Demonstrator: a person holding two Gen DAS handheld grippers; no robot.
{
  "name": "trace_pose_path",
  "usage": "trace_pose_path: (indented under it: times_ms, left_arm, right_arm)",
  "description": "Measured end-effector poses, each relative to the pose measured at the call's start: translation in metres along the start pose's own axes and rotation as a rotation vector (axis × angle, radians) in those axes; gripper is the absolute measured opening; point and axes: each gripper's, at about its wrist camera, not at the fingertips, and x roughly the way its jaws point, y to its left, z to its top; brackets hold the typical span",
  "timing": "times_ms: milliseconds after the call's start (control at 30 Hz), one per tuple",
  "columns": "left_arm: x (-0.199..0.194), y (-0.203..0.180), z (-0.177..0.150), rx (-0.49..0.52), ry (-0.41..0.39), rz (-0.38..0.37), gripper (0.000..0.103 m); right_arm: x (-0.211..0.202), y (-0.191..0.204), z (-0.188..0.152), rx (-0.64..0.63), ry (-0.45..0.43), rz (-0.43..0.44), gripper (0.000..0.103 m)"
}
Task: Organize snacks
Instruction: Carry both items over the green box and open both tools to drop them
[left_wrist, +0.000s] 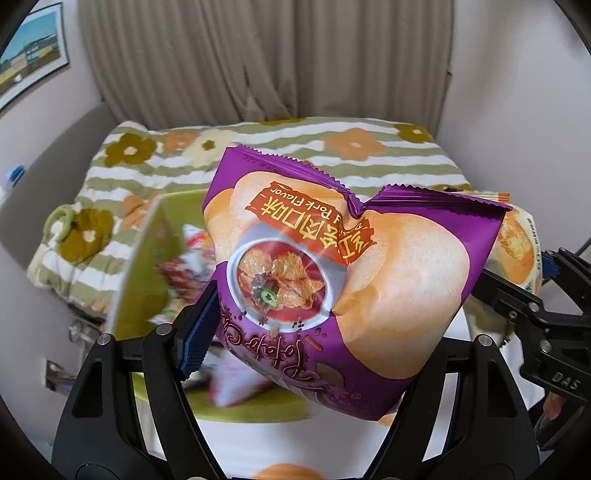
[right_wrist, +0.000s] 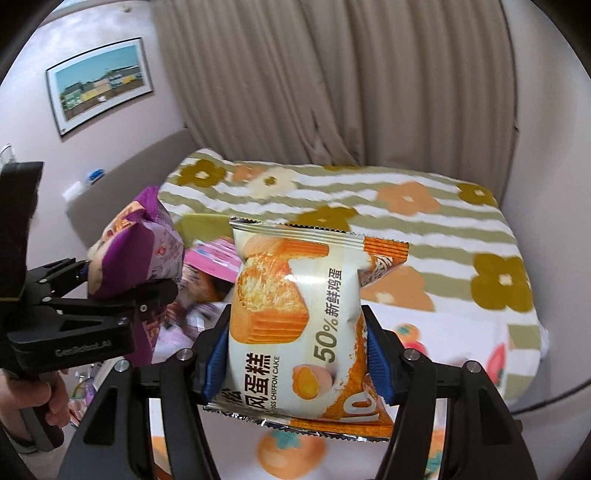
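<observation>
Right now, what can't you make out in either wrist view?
- Left wrist: contents of the green rectangular bin are motion-blurred and partly covered by the puffy purple potato chip bag in the left claw.
- Left wrist: the right pad is hidden behind that bag.
- Right wrist: the pink packets are blurred and cut off by the white-and-orange chiffon cake packet in the right claw.
- Both: the surface below the claws is mostly hidden.

The left gripper (left_wrist: 314, 317) is squeezed tight on a puffy purple chip bag (left_wrist: 332, 266), with a blue pad (left_wrist: 195, 332) pressing at 9 o'clock. The right gripper (right_wrist: 295, 354) is squeezed tight on a chiffon cake pack (right_wrist: 295, 317). The person's hand (right_wrist: 48, 398) holds the left gripper's handle at 8 o'clock in the right wrist view.
</observation>
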Motion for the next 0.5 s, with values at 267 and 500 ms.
trace_pose_path:
  times_ms: [267, 500]
  left_arm:
    - [0.020, 0.095, 0.025, 0.002, 0.019, 0.012, 0.074]
    - [0.074, 0.153, 0.054, 0.021, 0.082, -0.033, 0.074]
  right_arm:
    - [0.045, 0.076, 0.033, 0.000, -0.002, 0.036, 0.059]
    - [0.097, 0.115, 0.052, 0.021, 0.030, 0.008, 0.059]
